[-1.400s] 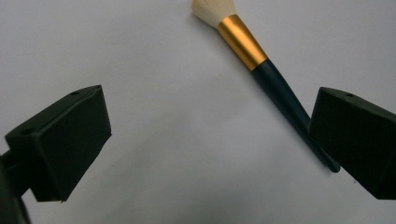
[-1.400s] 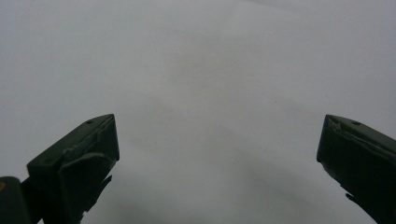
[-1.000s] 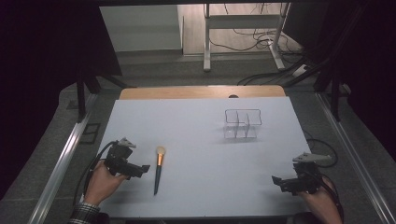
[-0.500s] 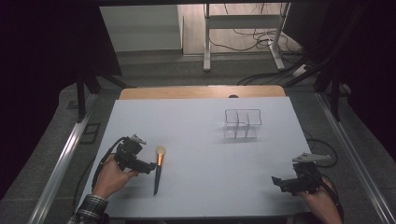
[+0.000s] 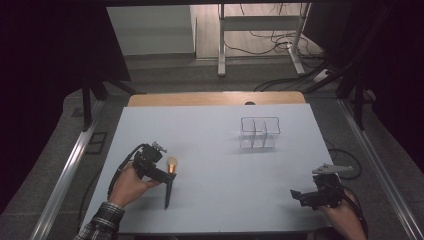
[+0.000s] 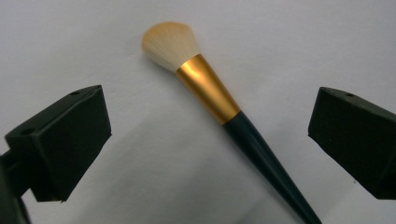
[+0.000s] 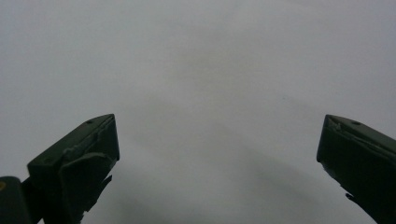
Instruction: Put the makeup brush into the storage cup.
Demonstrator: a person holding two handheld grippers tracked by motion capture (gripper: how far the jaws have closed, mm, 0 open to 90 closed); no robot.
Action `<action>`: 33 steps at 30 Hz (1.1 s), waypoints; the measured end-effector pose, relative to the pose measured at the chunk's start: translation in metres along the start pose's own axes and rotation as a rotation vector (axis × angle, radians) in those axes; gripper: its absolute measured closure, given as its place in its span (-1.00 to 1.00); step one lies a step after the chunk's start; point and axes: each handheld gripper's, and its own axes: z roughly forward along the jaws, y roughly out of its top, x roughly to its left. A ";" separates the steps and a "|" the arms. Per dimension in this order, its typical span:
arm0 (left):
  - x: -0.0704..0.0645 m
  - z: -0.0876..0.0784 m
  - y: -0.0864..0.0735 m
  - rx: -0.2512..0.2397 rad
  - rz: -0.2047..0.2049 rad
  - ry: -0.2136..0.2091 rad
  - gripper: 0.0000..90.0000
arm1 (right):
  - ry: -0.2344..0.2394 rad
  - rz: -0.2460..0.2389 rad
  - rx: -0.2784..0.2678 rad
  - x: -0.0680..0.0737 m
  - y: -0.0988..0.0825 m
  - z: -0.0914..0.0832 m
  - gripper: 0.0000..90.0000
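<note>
Left tool (image 5: 167,176) stands with its jaws apart, straddling the makeup brush (image 5: 169,184) without touching it. In the left gripper view the brush (image 6: 219,105) lies between the two black jaws, clear of both, flat on the white worktop (image 5: 215,145).

Markings: no brand, label or writing can be read on the brush, on either tool or on the worktop.

Change since the earlier frames: one second ago the left tool sat to the left of the brush, near the worktop's left edge. Half a second ago it had closed in beside the bristle end. Now it is over the upper part of the brush. The brush itself has not shifted. The right tool (image 5: 300,196) has held its place at the near right corner.

Orientation of the brush: in the high view its long axis runs nearly front to back, leaning slightly. The pale orange bristle head (image 5: 171,162) points away from the person; the dark tapered handle points toward the near edge. A gold ferrule (image 6: 208,88) joins head and handle.

Right tool: jaws wide apart, over bare worktop, with nothing between them in the right gripper view.

Other item: a clear divided organizer (image 5: 259,133) stands on the far right part of the worktop, well apart from the brush.
</note>
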 end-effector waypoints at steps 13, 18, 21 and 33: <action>-0.004 0.010 0.010 0.046 0.006 0.013 -0.96 | 0.003 -0.007 0.008 0.000 0.000 0.001 -1.00; -0.004 0.017 0.009 0.076 0.011 0.002 -0.90 | 0.005 -0.010 0.012 0.001 0.000 0.001 -1.00; -0.005 0.022 0.009 0.085 0.005 -0.004 -0.85 | 0.003 -0.012 0.013 0.001 0.000 0.001 -1.00; -0.009 0.035 0.007 0.139 -0.005 -0.006 -0.44 | 0.006 -0.018 0.023 0.002 0.000 0.002 -1.00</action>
